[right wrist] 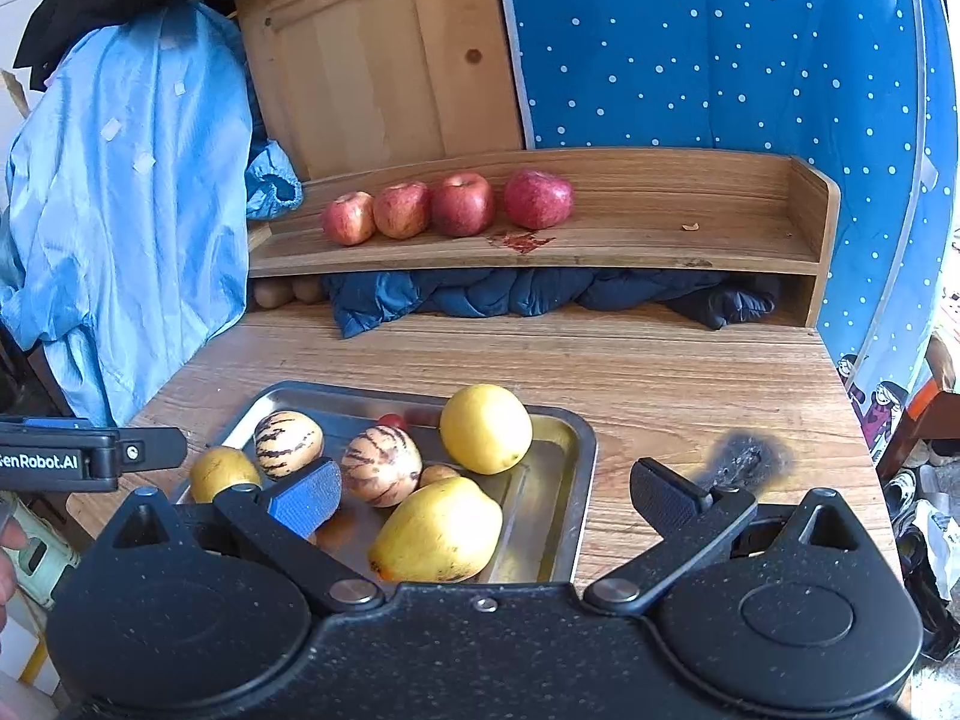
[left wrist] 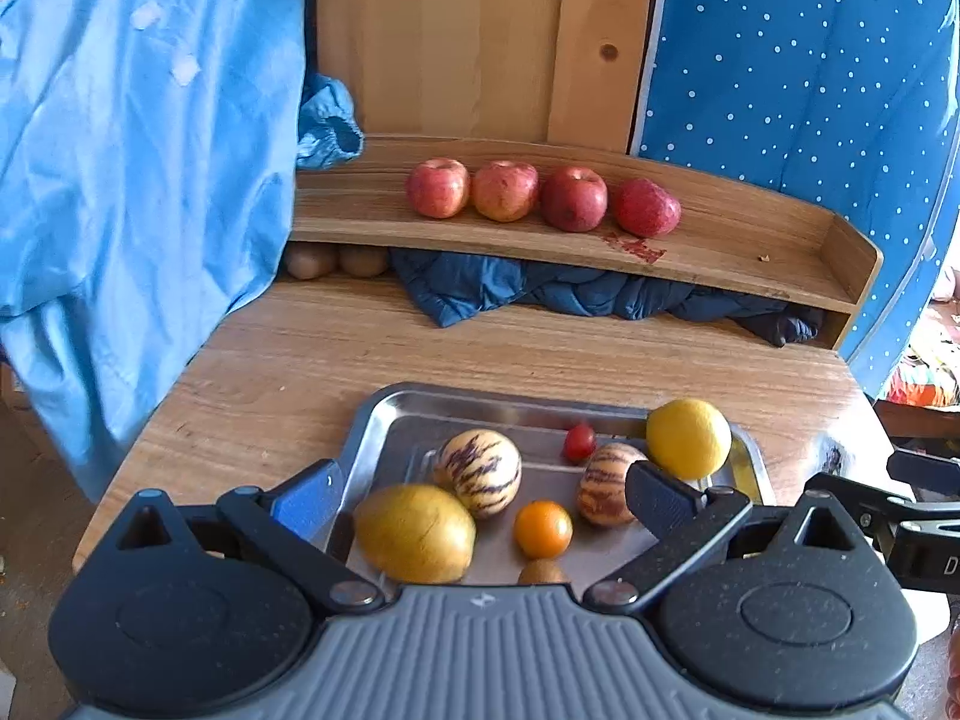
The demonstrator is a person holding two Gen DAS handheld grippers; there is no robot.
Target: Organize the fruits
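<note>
A steel tray point(left wrist: 396, 405) point(right wrist: 579, 450) on the wooden table holds two striped pepino melons point(left wrist: 478, 471) point(right wrist: 287, 441), a yellow lemon point(left wrist: 688, 437) point(right wrist: 485, 428), a yellow pear-like fruit point(left wrist: 414, 531) point(right wrist: 437, 531), a small orange fruit point(left wrist: 542, 528) and a cherry tomato point(left wrist: 579, 441). Several red apples point(left wrist: 504, 190) point(right wrist: 461, 204) stand in a row on the raised shelf point(left wrist: 750, 258) point(right wrist: 660, 240). My left gripper point(left wrist: 480, 495) is open and empty above the tray's near side. My right gripper point(right wrist: 486, 492) is open and empty over the tray's near right part.
A light blue garment point(left wrist: 138, 168) point(right wrist: 132, 192) hangs at the left. A dark blue cloth point(left wrist: 540, 288) point(right wrist: 510, 291) is stuffed under the shelf, beside brown fruits point(left wrist: 312, 261). A red smear point(left wrist: 639, 247) marks the shelf. A burn mark point(right wrist: 744, 459) is on the table.
</note>
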